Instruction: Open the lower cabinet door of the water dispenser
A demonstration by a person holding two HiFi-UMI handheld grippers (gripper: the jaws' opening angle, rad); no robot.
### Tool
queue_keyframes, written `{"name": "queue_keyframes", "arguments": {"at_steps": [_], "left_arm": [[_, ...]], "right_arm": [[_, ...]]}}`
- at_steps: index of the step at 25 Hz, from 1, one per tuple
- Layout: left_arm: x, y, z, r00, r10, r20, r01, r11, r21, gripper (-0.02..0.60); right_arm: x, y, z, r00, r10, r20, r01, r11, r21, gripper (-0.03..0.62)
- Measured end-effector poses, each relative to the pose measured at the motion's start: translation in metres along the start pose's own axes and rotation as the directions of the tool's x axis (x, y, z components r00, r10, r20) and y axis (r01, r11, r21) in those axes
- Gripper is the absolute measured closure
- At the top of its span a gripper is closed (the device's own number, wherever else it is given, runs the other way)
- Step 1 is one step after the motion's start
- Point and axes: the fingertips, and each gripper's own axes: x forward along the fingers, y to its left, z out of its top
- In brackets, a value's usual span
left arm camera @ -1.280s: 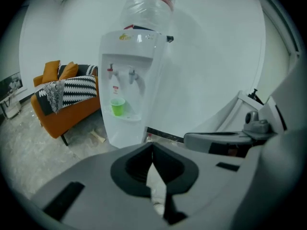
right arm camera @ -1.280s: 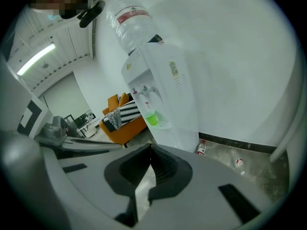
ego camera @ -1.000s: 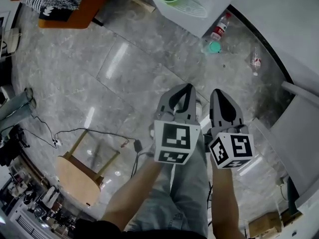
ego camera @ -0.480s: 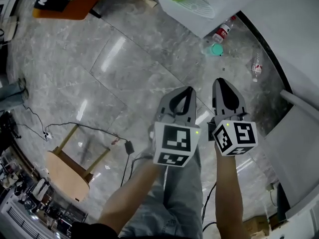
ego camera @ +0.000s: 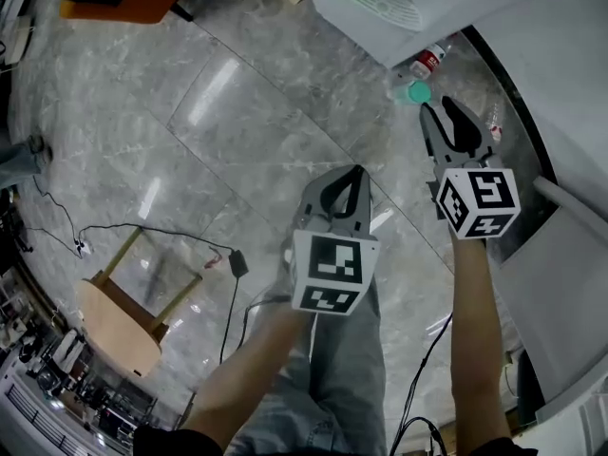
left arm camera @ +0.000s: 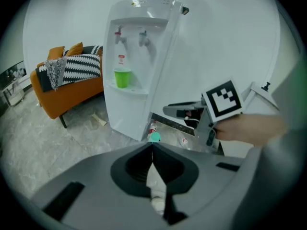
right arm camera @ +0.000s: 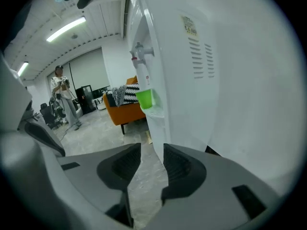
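Note:
The white water dispenser (left arm camera: 139, 66) stands against the wall with a green cup (left arm camera: 122, 77) on its drip tray. Its lower cabinet door (left arm camera: 125, 115) lies flush and closed. In the head view only the dispenser's tray end (ego camera: 380, 12) shows at the top. My left gripper (ego camera: 355, 171) is shut and empty, well short of the dispenser. My right gripper (ego camera: 448, 110) is off the dispenser's right side, and its jaws are opening with nothing between them. In the right gripper view the gripper (right arm camera: 152, 148) faces the dispenser's side panel (right arm camera: 192, 80), apart from it.
A red-labelled bottle (ego camera: 426, 63) and a teal lid (ego camera: 412, 92) lie on the floor by the dispenser's base. An orange sofa (left arm camera: 67, 87) stands to its left. A wooden stool (ego camera: 119, 321) and cables (ego camera: 142, 231) are behind me. A person (right arm camera: 62, 97) stands far off.
My right gripper has moved forward and to the right, toward the dispenser's side, and its jaws have parted. My left gripper has sunk a little and stays shut.

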Motion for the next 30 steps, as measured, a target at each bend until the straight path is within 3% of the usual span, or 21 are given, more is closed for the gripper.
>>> {"name": "queue_keyframes", "arguments": {"at_steps": [9,14,17,30], "left_arm": [[0.004,0.001,-0.020,0.999,0.003,-0.035,-0.004,1.000,-0.022,0.569],[0.004,0.009,-0.019,0.999,0.016,-0.041,-0.017,0.999,-0.027,0.569],[0.004,0.011,-0.021,0.999,0.019,-0.047,-0.020,1.000,-0.019,0.569],[0.005,0.020,-0.034,0.997,0.018,-0.074,-0.019,1.000,-0.013,0.569]], "right_arm": [[0.049,-0.025,0.000,0.999,-0.005,-0.032,0.001,0.992,-0.126,0.395],[0.078,-0.041,0.005,0.998,-0.034,-0.060,0.024,0.988,-0.151,0.382],[0.092,-0.053,0.000,0.993,-0.066,-0.102,0.049,0.987,-0.156,0.339],[0.129,-0.066,-0.016,0.975,-0.076,-0.208,0.036,0.982,-0.188,0.350]]}}
